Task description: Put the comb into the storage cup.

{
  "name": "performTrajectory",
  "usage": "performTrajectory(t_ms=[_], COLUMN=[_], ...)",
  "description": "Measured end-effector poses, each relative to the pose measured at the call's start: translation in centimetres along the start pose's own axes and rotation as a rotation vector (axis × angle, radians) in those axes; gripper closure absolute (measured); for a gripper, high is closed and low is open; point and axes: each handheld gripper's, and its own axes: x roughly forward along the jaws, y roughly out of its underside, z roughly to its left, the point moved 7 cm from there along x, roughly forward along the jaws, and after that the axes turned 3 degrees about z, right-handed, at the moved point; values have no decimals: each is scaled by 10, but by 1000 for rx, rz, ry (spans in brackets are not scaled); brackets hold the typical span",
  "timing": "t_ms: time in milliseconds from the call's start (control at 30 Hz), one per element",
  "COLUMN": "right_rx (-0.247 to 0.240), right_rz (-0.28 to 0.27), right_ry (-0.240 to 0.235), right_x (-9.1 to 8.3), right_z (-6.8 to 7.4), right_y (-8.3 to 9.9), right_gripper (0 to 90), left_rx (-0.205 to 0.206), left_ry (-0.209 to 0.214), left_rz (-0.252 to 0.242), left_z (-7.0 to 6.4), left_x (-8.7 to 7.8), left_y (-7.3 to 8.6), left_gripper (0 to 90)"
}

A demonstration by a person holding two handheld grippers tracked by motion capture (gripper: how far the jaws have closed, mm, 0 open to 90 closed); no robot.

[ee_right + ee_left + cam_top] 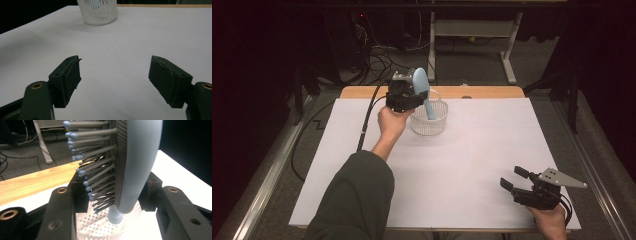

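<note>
The left gripper is up over the white basket at the far side of the table; its jaws are pinching a light blue hairbrush by the head. In the left gripper view the brush stands almost straight up, bristles to one side, handle end pointing down into the basket. The handle tip looks to be inside the rim, but I can't tell if it touches the bottom yet.

The right gripper sits low near the front right corner w/ jaws spread wide & nothing between them; the right gripper view shows the basket far off across the white top.

My guess: the step is putting the brush in the basket. To do it well: keep the brush straight; go down slow; wait till the handle is deep in before letting go, or it may tip the light basket over; open the jaws a little at a time; lift straight up so the bristles don't snag. The right gripper could hold the basket if it wobbles.
</note>
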Motion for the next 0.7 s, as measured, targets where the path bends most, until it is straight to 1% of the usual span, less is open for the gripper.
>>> performTrajectory(t_ms=[167,300,433,567,700], right_rx=[3,7,11,12,12], right_rz=[-3,-6,-8,-9,-8], right_ry=[1,-1,-4,-6,-7], right_x=[-1,-1,-1,-1,-1], right_z=[-1,-1,-1,-1,-1], right_y=[0,0,-1,-1,-1], right_gripper=[258,258,258,258,258], left_rx=[1,-6,-14,-20,-18], left_ry=[-3,-5,-17,-17,-17], left_rz=[7,3,10,16,21], left_z=[-1,-1,2,3,2], left_x=[6,10,13,16,19], left_y=[3,5,9,13,15], left_gripper=[499,499,499,498,498])
